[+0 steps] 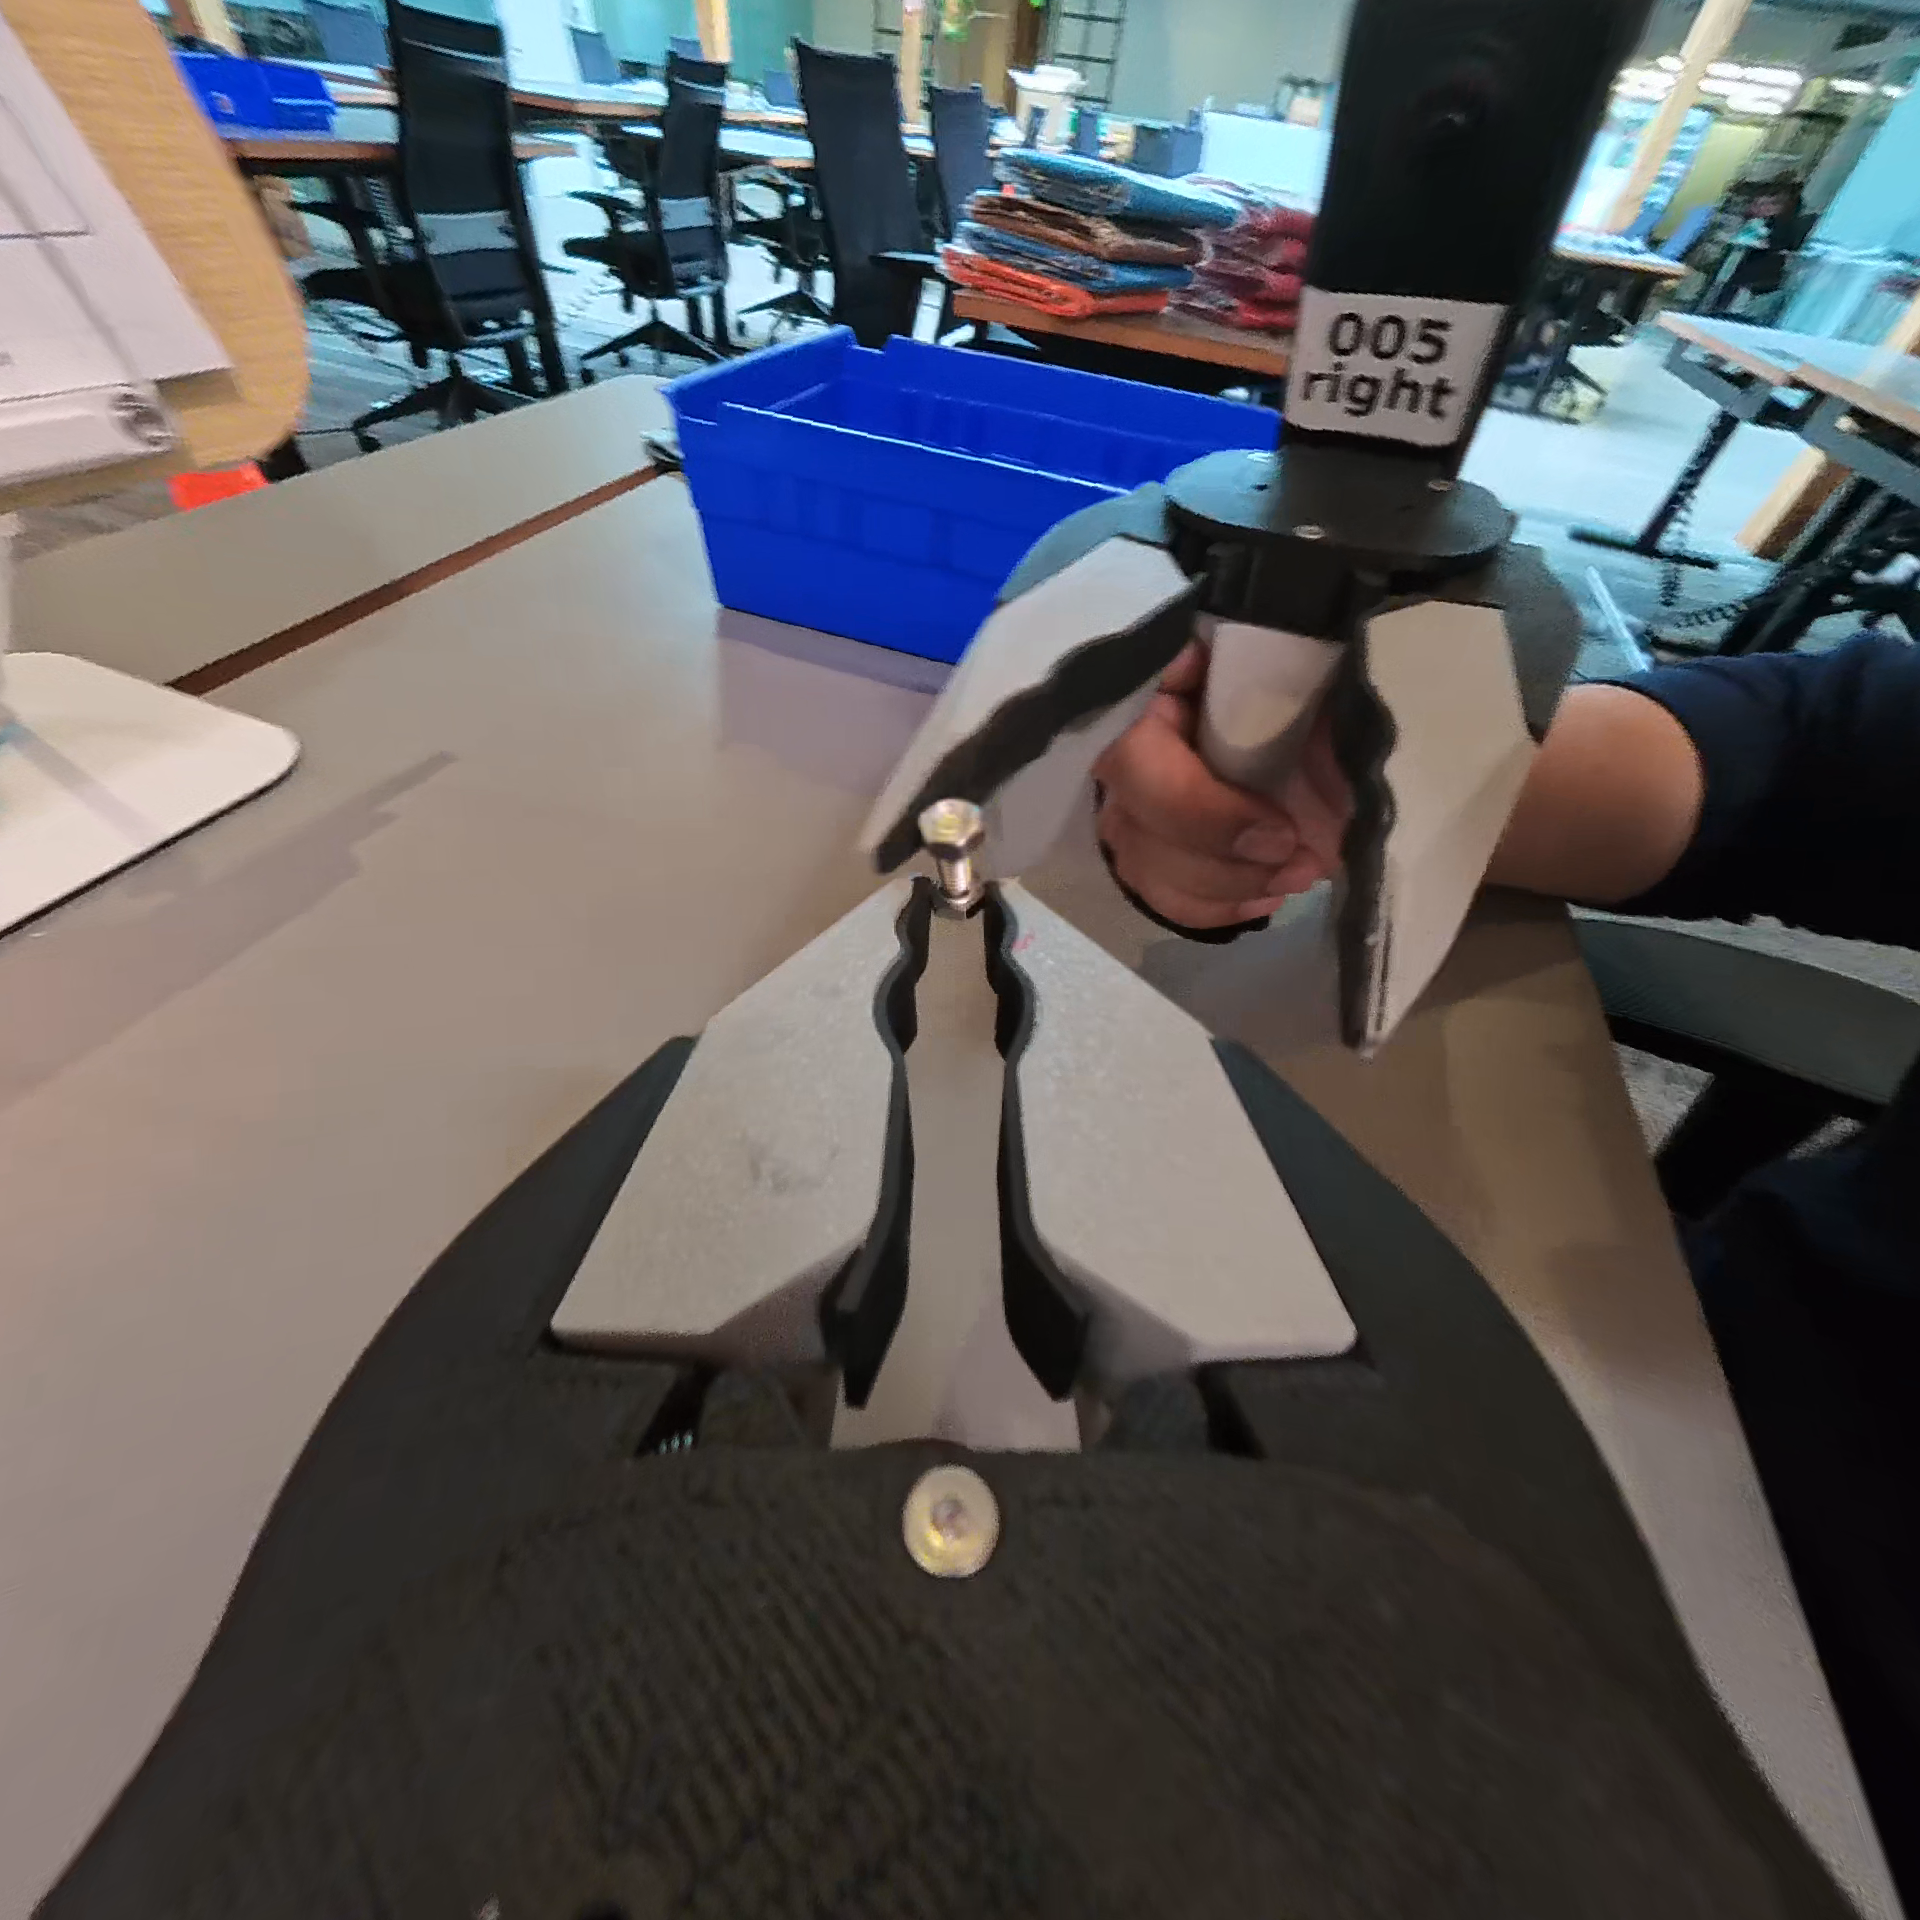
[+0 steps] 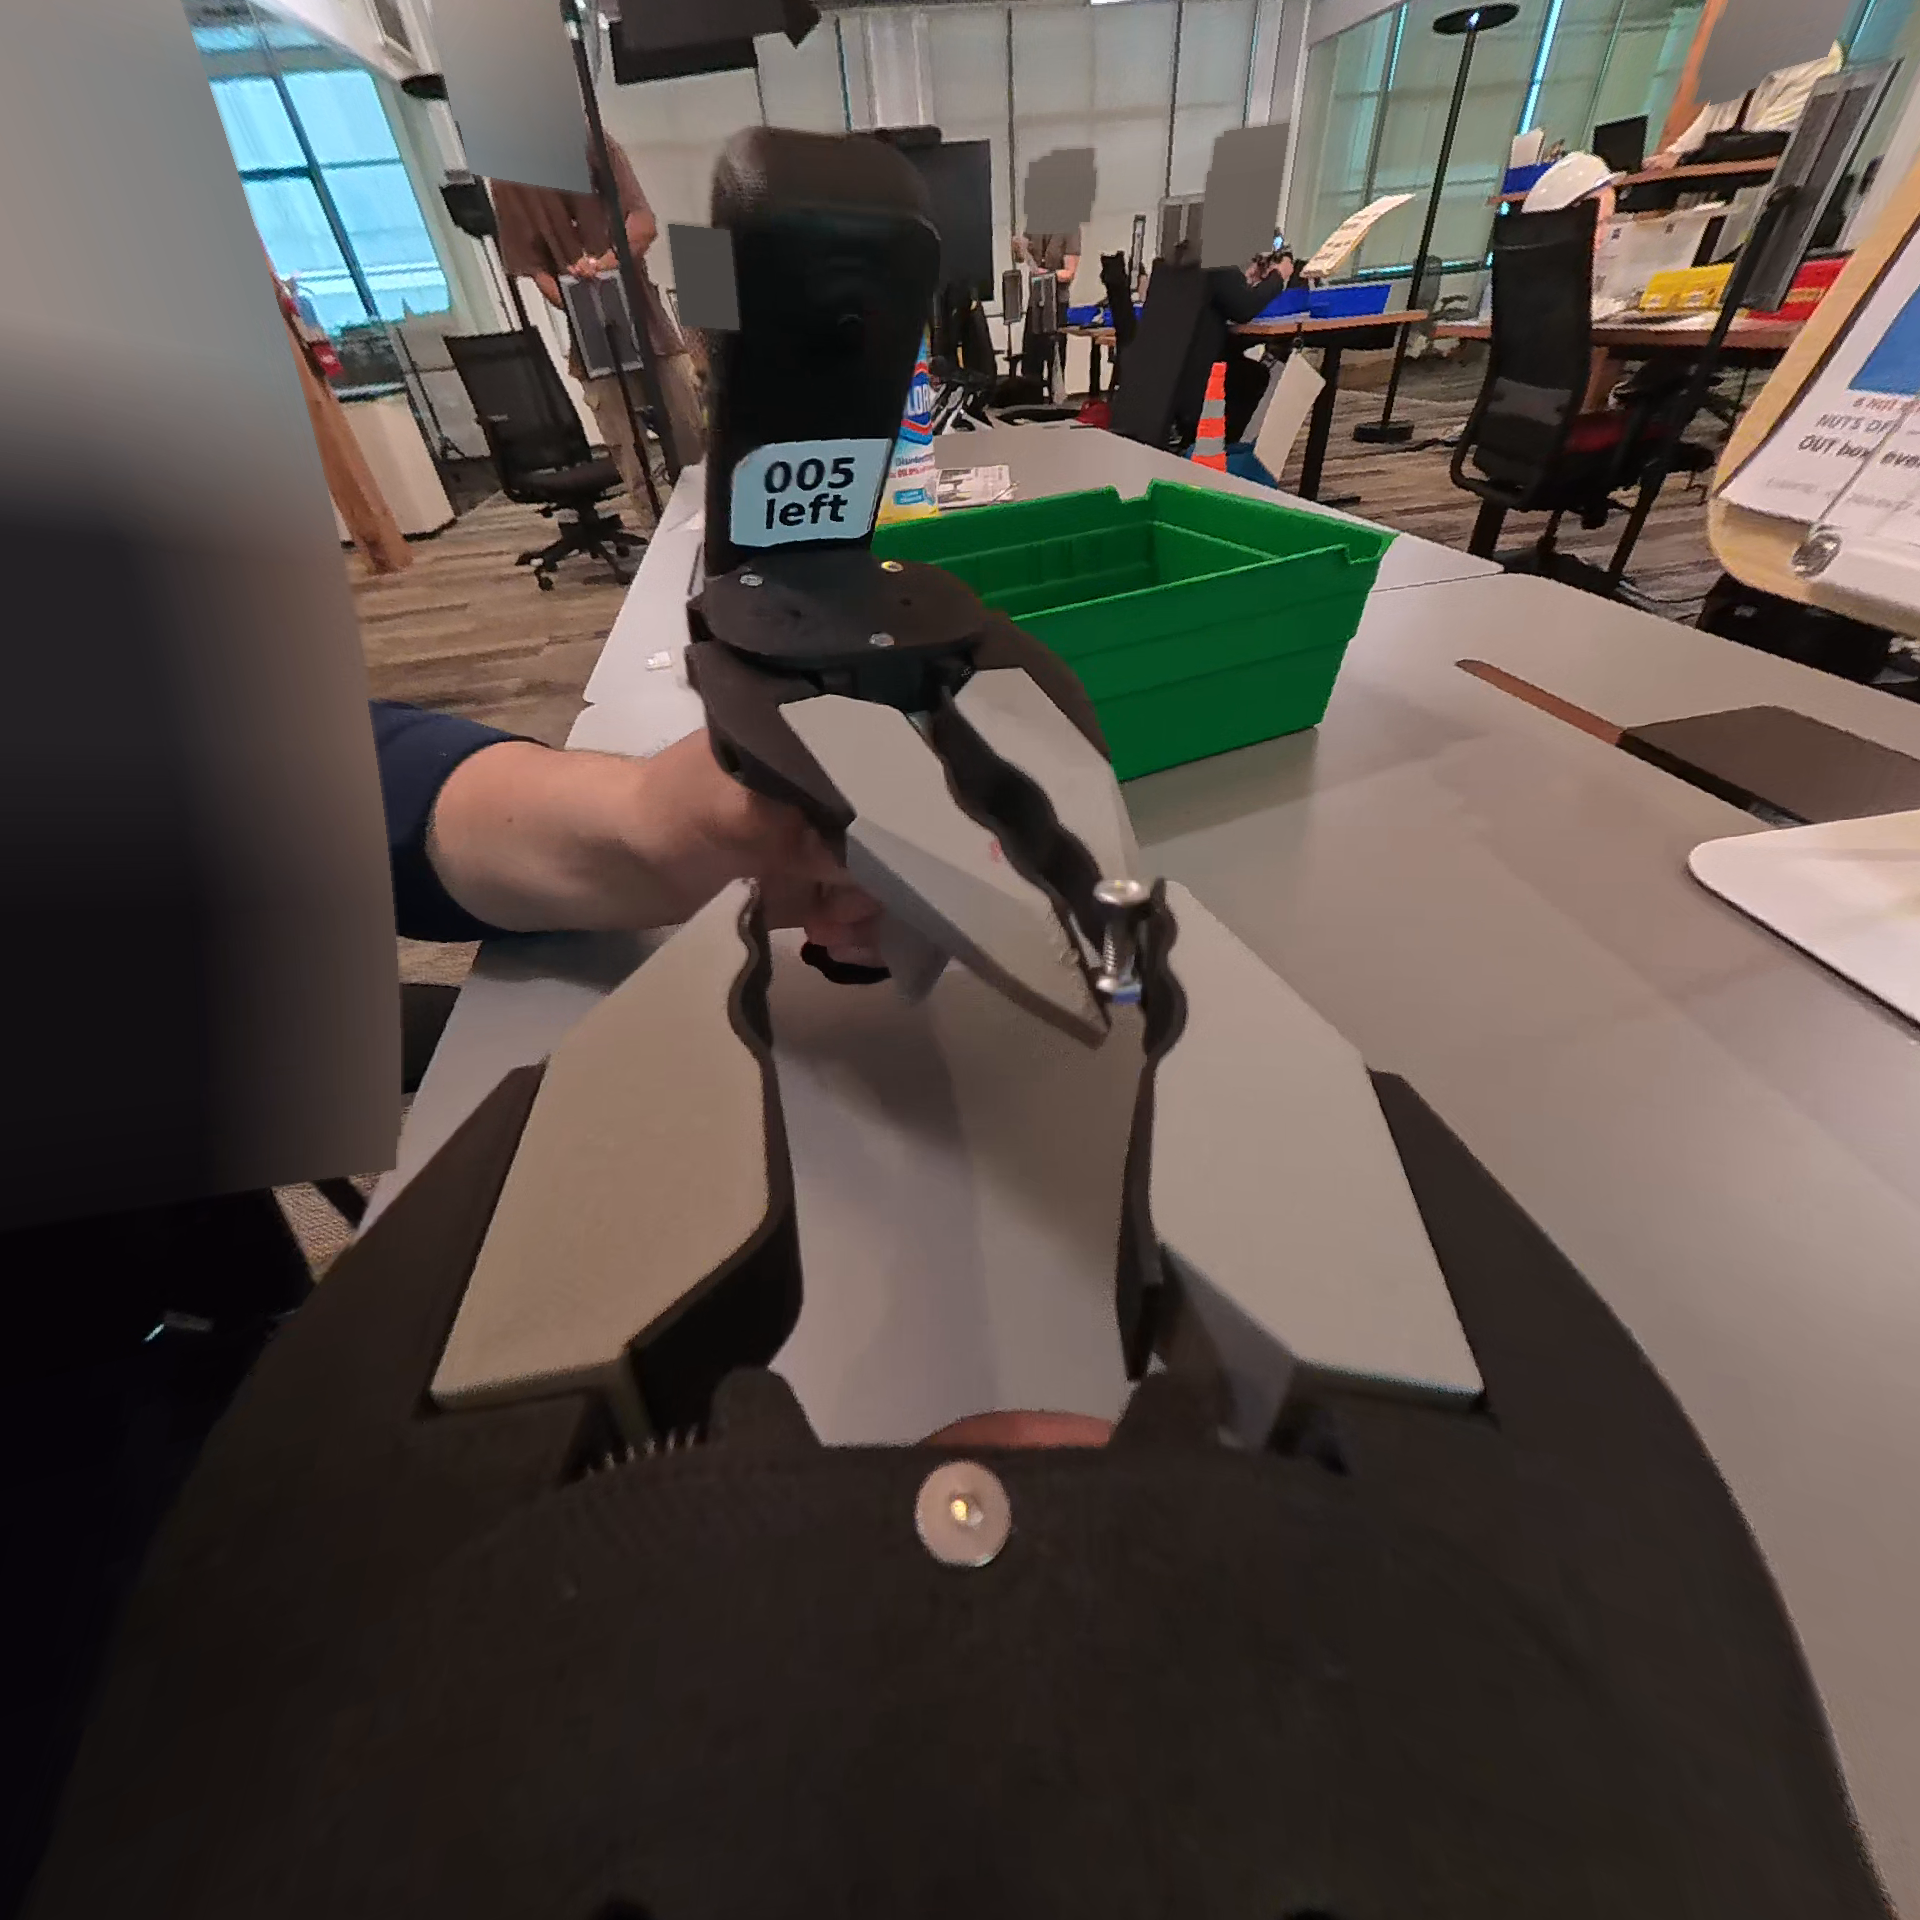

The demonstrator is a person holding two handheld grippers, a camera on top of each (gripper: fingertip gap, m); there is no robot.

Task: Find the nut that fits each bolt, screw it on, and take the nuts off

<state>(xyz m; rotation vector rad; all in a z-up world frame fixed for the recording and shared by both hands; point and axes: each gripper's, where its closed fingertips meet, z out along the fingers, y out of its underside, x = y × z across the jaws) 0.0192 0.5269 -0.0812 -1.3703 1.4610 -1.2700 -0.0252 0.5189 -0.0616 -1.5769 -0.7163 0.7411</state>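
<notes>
At nine o'clock in the left wrist view sat a white stand base (image 1: 125, 769) on the grey table (image 1: 499, 935). At the centre our left gripper (image 1: 954, 904) was clamped on the lower end of a hex bolt (image 1: 951, 852), whose head stood up above the fingertips; whether a nut (image 1: 954, 902) sat at the pinch we could only suspect from a wider metal ring there. A blue bin (image 1: 883, 520) stood at twelve o'clock, well behind. At two o'clock our right gripper (image 1: 1122, 935) hung with its fingers spread wide, gripping nothing, one finger just beside the bolt head.

In the right wrist view the same bolt (image 2: 1120, 935) sat at one o'clock of centre, close against the right-hand finger (image 2: 1158, 945), off the middle of the gap. A green bin (image 2: 1195, 623) lay beyond at twelve o'clock.

We judged that closing from there could push the bolt sideways and tilt it in the left pinch, or knock it free onto the table.
</notes>
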